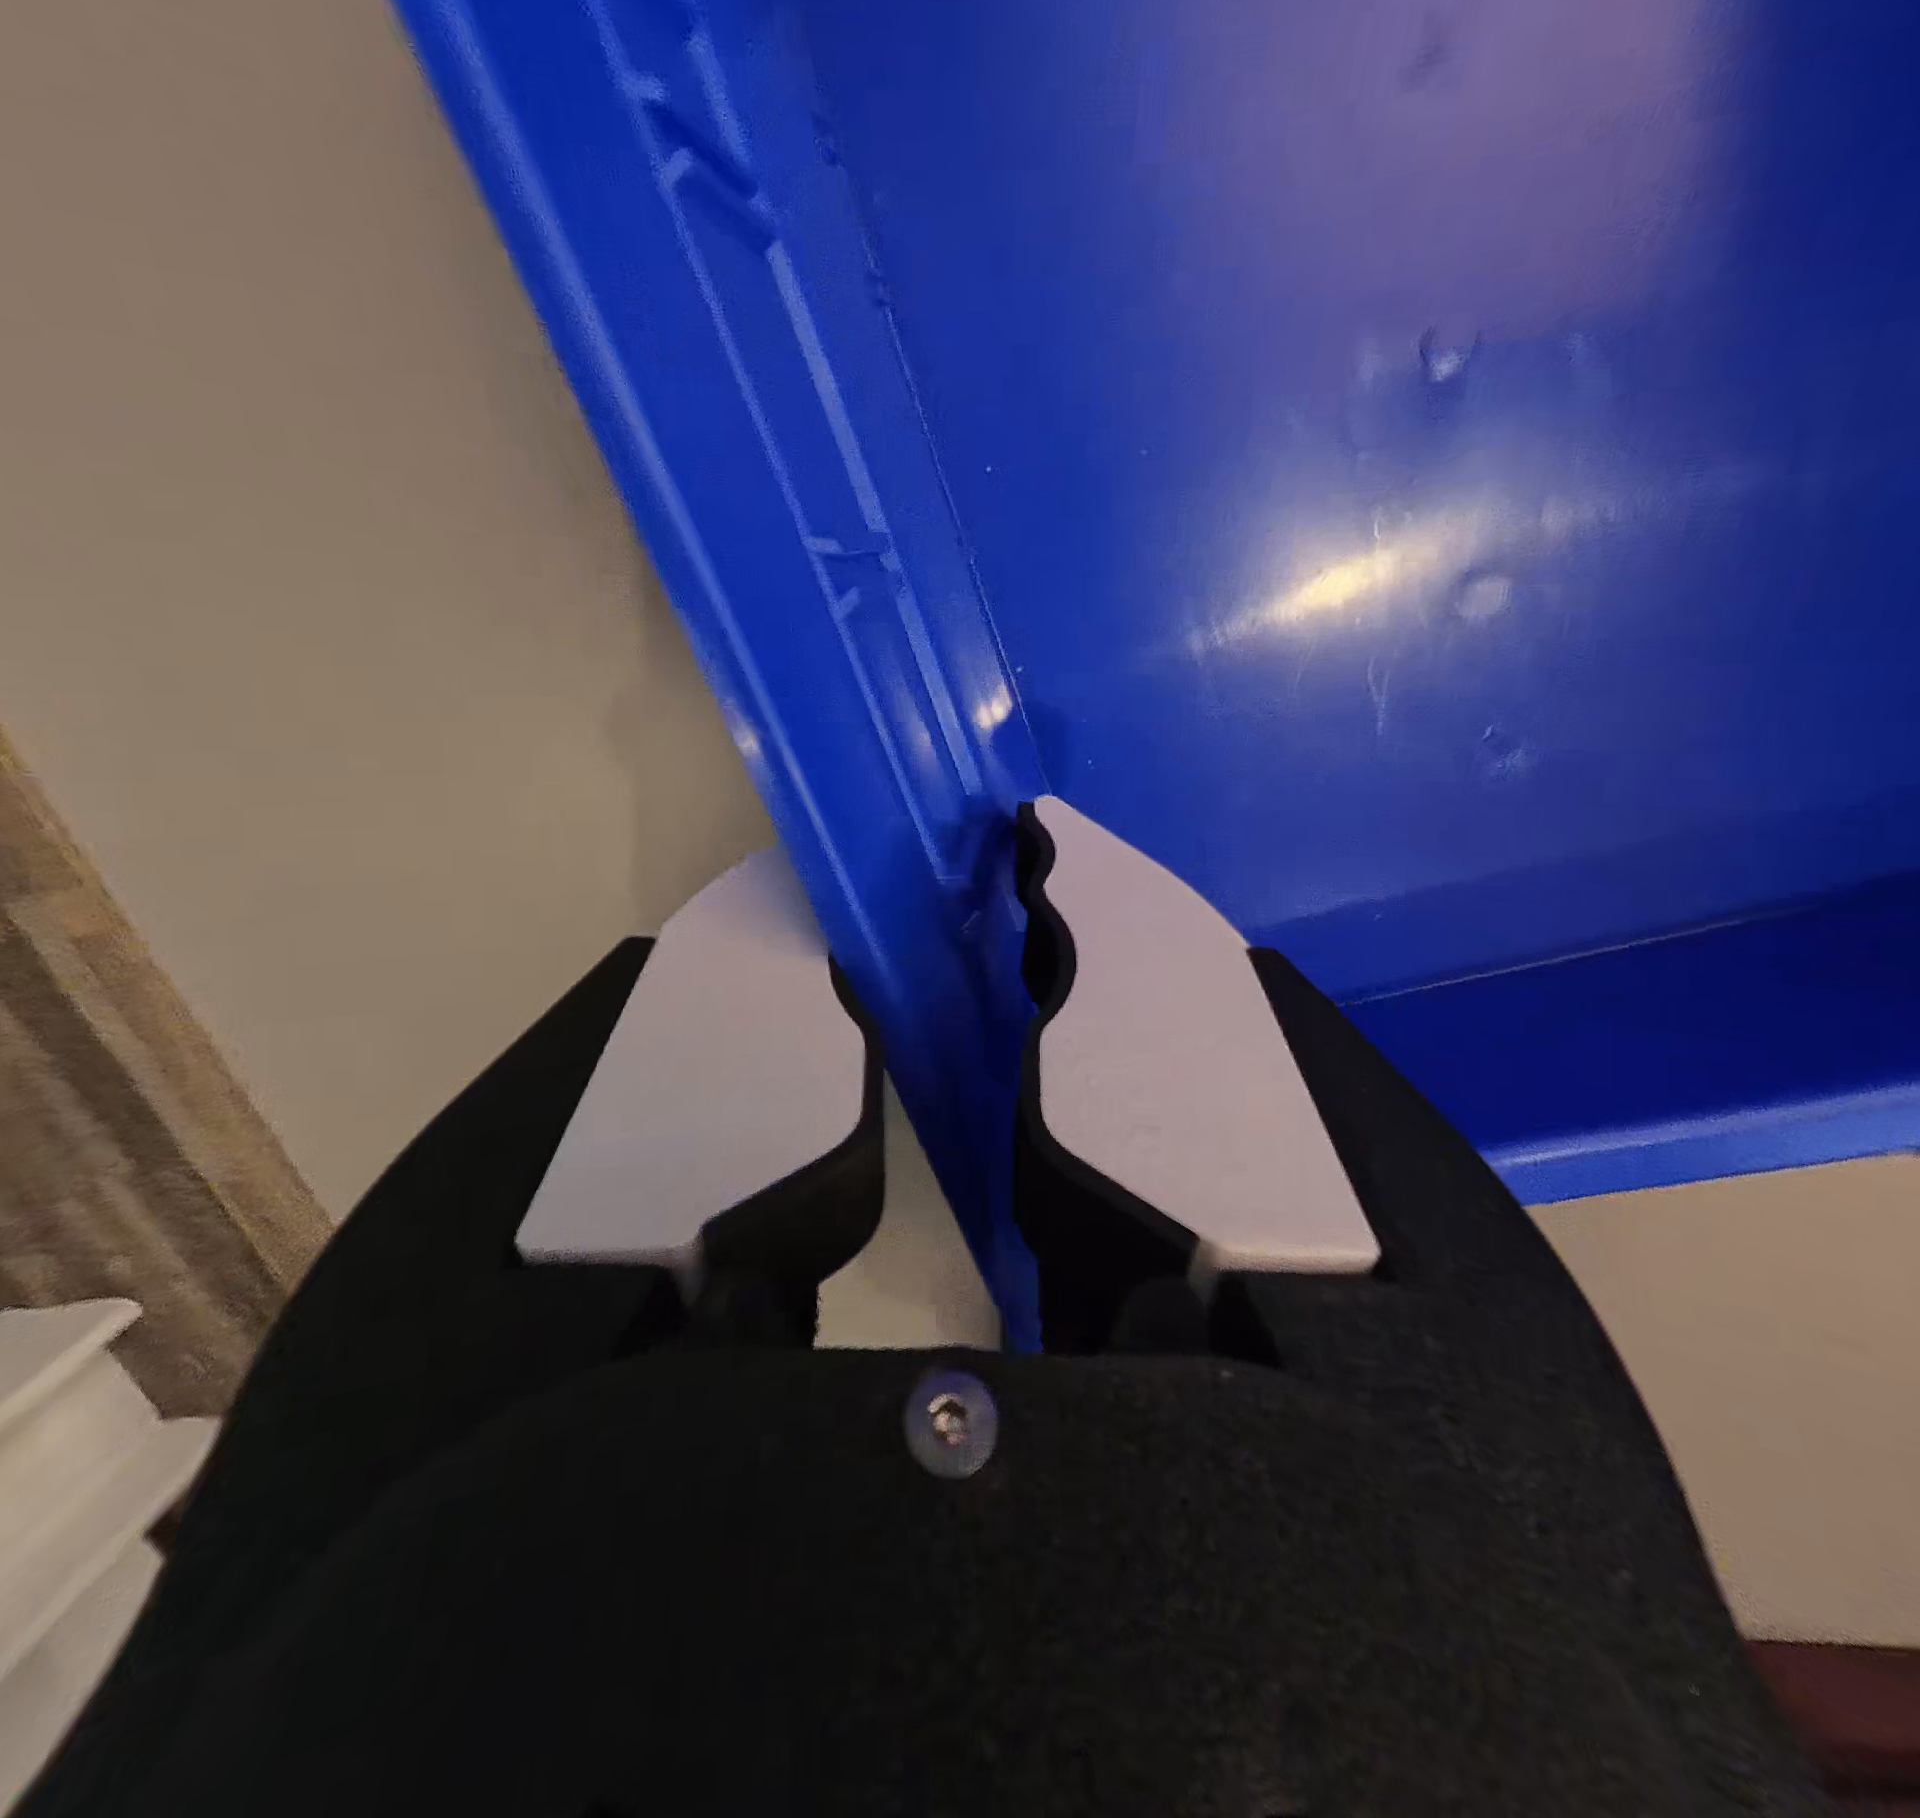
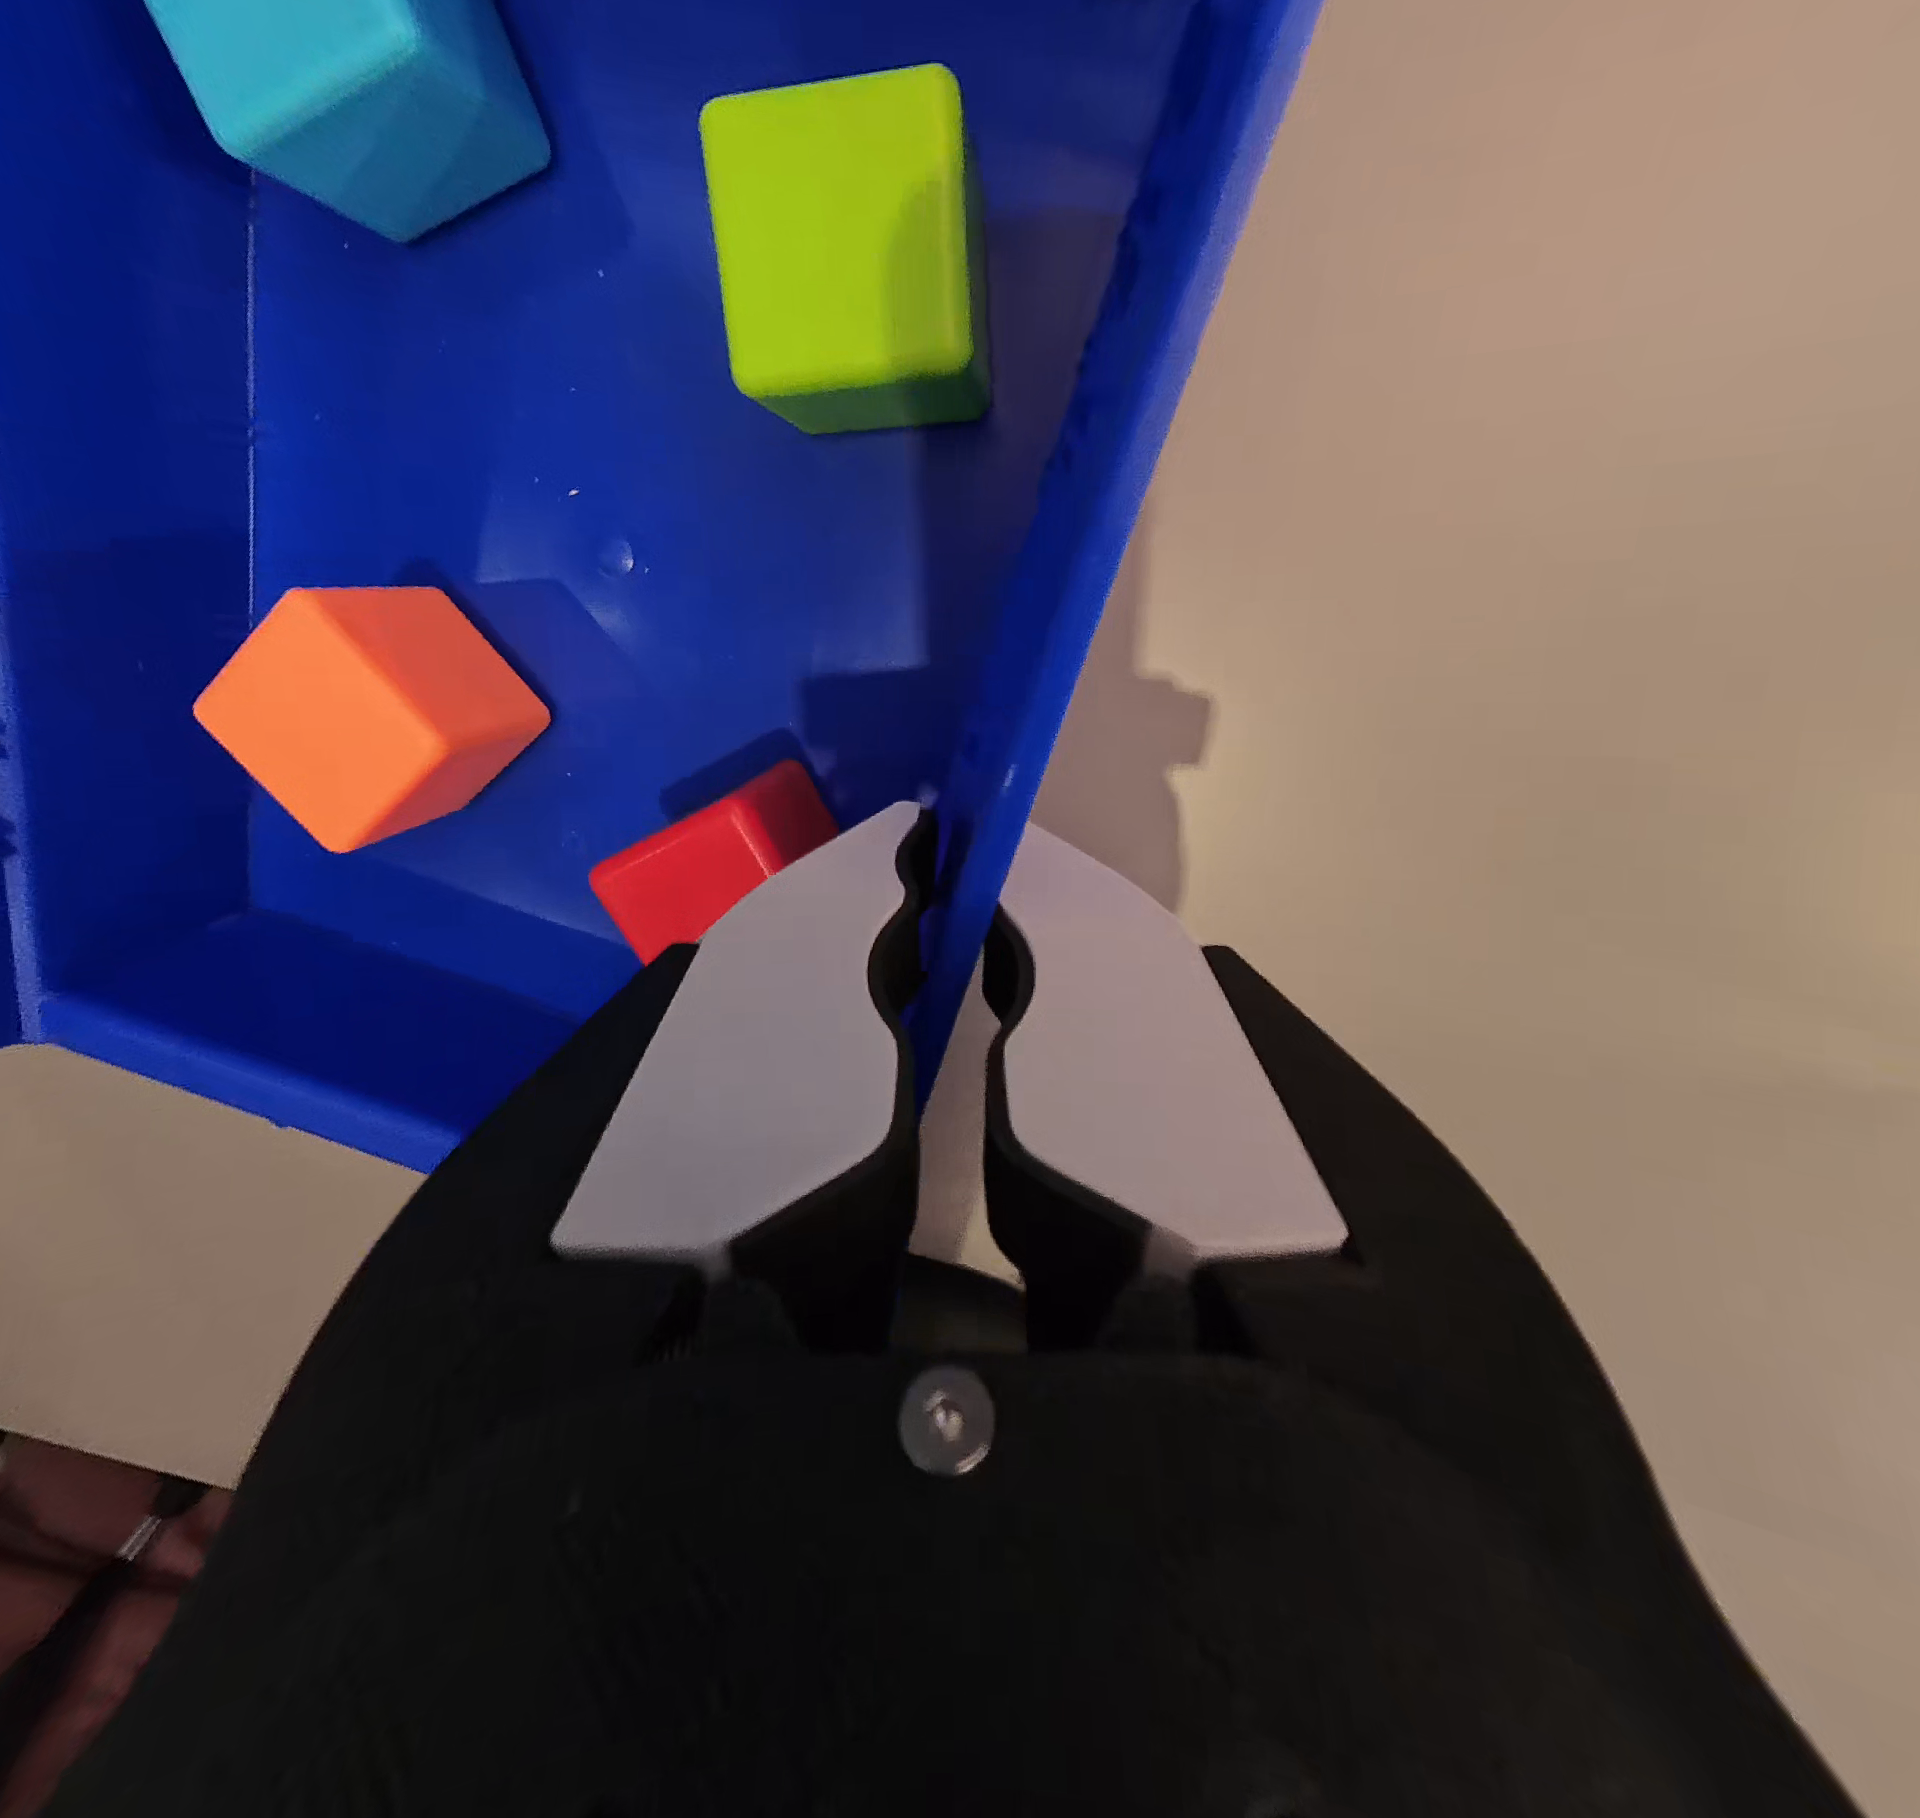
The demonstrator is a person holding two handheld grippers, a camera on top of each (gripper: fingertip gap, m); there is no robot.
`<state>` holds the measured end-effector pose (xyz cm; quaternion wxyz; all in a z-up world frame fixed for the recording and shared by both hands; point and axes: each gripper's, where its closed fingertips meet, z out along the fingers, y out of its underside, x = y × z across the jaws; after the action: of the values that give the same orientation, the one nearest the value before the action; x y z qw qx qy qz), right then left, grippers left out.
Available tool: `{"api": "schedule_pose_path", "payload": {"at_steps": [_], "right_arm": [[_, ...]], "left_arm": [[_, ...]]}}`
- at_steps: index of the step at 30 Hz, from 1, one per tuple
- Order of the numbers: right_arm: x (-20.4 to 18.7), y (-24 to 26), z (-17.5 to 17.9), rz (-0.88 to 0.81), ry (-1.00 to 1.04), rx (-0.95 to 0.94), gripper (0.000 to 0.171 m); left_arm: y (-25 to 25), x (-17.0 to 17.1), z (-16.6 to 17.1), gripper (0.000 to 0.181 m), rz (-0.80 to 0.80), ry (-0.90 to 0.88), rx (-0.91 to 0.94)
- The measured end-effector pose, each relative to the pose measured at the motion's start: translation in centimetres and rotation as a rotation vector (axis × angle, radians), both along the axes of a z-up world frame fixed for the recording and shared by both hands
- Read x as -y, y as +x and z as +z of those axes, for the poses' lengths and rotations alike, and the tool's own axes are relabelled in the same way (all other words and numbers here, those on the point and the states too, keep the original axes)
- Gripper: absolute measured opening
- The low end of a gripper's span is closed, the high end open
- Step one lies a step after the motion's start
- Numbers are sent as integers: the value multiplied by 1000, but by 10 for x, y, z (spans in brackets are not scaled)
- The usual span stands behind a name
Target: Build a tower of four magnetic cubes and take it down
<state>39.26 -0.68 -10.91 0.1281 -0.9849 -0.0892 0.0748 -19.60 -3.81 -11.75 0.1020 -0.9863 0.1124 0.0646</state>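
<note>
Left wrist view: the left gripper [image 1: 940, 895], black-bodied with pale grey finger plates, is closed down onto the side wall of a glossy blue moulded-plastic tray [image 1: 1351, 334]; one finger lies outside the wall, the other inside, and only the wall's thickness separates them. The tray floor fills the field from 12 to 3 o'clock, with small moulding dimples and a bright glare streak. A cream tabletop [image 1: 312, 521] runs from 8 to 11 o'clock. No brand mark, label or legible writing can be made out; raised ribs along the tray rim are too blurred to tell whether they form characters.

Right wrist view: the right gripper [image 2: 961, 869], of the same build, is likewise clamped on the opposite side wall of the tray, one finger either side. Four smooth plastic cubes rest apart on the tray floor, none stacked: a turquoise cube [image 2: 322, 54] at 11 o'clock, a lime-green cube [image 2: 842, 241] near 12 o'clock just beside the gripped wall, an orange cube [image 2: 364, 714] at 9 o'clock, and a red cube [image 2: 707, 859] just left of the gripper's inner finger and partly hidden by it. The cube faces carry no print.
</note>
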Motion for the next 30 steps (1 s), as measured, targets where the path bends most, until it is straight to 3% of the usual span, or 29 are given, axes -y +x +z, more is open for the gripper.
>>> {"api": "schedule_pose_path", "payload": {"at_steps": [11, 14, 19, 24, 30], "right_arm": [[3, -64, 0, 143, 2, 60, 9], [-12, -62, -6, 170, 64, 149, 25], [-16, -55, -16, 168, 35, 176, 19], [-14, -31, -17, 107, 0, 145, 18], [-5, -15, -27, 51, -95, 17, 12]], "left_arm": [[86, -3, -2, 45, -214, 12, -125], [101, -1, -3, 47, -263, 18, -153], [111, 1, -3, 54, -304, 21, -221], [144, 1, -3, 47, -338, 53, -52], [175, 2, 2, 62, -450, 93, 53]]}}
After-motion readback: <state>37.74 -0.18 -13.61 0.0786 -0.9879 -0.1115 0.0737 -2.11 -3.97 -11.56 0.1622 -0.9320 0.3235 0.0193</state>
